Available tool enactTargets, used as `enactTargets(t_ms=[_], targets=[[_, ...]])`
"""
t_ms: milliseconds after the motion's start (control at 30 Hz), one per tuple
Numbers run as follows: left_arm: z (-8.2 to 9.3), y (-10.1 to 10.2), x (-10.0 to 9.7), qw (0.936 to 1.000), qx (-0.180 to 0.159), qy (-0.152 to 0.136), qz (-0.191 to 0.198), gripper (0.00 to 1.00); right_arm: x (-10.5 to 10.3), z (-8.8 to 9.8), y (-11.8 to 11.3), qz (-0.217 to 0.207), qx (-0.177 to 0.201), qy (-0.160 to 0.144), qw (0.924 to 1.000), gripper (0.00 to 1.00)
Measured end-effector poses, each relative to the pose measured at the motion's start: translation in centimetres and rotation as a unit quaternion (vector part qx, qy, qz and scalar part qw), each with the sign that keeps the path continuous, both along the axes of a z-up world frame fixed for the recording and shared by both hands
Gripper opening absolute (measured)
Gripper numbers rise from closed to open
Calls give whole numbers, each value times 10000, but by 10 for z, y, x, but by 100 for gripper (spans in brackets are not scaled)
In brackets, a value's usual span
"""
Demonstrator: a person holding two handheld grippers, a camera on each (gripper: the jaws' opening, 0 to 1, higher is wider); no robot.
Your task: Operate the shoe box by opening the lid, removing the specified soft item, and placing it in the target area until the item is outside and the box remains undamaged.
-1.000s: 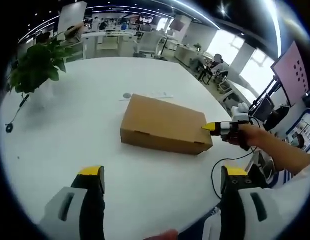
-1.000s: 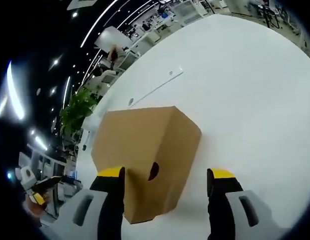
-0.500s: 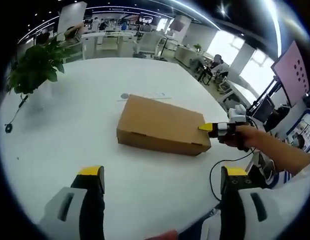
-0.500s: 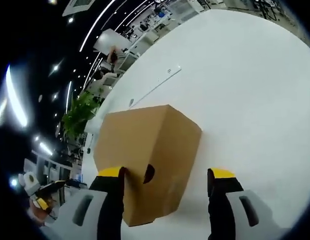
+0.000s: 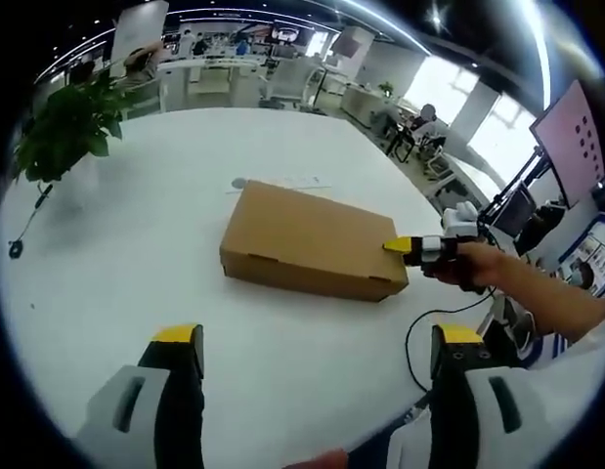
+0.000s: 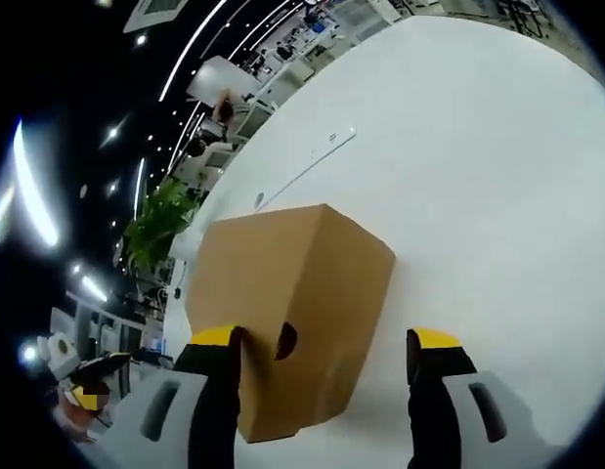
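So far the shoe box (image 5: 312, 241) sits shut at the frame's centre on the white table (image 5: 136, 244). The right gripper (image 6: 326, 342), jaws spread, meets its end; the left gripper (image 5: 317, 342) hangs open. Everything remains undone.

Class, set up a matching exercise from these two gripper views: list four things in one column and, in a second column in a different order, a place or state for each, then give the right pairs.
Things
1. Closed brown cardboard shoe box
2. Green leafy potted plant
3. Right tongs
4. Left tongs

Places or states
A. open, hanging above bare table short of the box
B. yellow tips at the box's end
C. lying flat mid-table, lid down
D. at the round white table's far edge

Pairs: 1-C, 2-D, 3-B, 4-A
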State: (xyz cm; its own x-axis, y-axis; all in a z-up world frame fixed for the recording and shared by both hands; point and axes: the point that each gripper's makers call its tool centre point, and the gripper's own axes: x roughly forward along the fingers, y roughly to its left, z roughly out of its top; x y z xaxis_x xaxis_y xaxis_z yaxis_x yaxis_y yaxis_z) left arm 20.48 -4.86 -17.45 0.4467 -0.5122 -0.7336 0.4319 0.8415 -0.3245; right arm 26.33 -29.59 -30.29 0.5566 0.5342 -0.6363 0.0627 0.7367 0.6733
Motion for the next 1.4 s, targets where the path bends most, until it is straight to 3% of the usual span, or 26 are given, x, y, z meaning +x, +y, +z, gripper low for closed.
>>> enactTargets(t_ms=[367,1400], targets=[[2,-5,-3,10000,29,8,-43,98,-1,-1,2,-65,292,-65,9995,68],[3,-11,-8,9999,80,31,-95,97,4,7,16,-68,940,-362,9949,53]])
